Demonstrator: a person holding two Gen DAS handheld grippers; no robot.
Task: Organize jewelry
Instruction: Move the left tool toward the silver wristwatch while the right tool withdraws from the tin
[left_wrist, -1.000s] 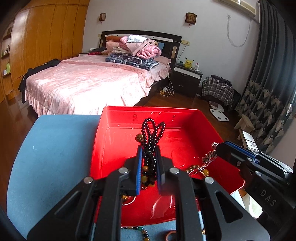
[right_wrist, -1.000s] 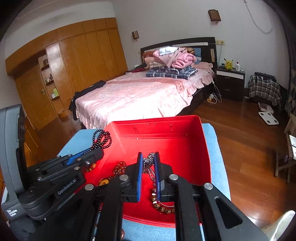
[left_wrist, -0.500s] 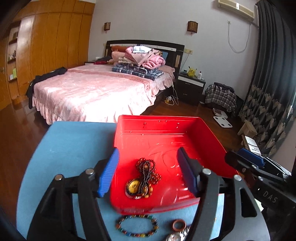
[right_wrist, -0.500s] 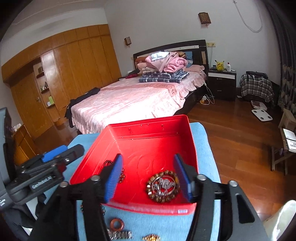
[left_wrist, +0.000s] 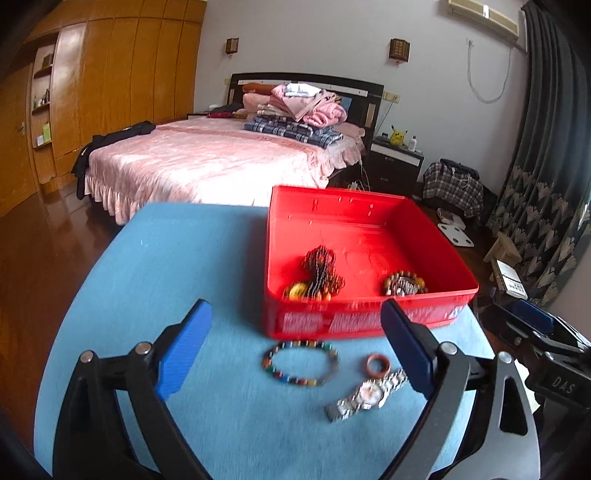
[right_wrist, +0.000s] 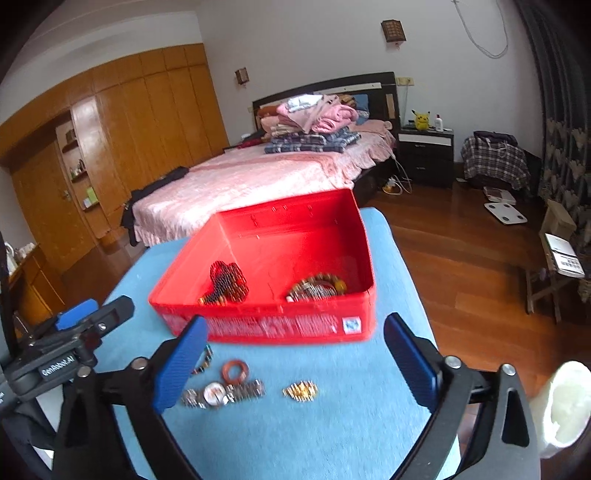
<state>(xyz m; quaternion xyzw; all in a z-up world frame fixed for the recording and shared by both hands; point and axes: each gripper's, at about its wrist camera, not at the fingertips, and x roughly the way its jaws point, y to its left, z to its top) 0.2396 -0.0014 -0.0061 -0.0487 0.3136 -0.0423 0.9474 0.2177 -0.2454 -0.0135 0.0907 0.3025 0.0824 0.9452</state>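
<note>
Jaws of both grippers, left (left_wrist: 295, 345) and right (right_wrist: 293, 363), opening and empty; watch (right_wrist: 221, 394) lies crosswise just ahead, nearer the right gripper's left finger (right_wrist: 179, 365).

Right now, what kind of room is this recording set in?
A home bedroom, most likely: a bed with a pink cover, a built-in wooden wardrobe and a nightstand beside the headboard.
</note>
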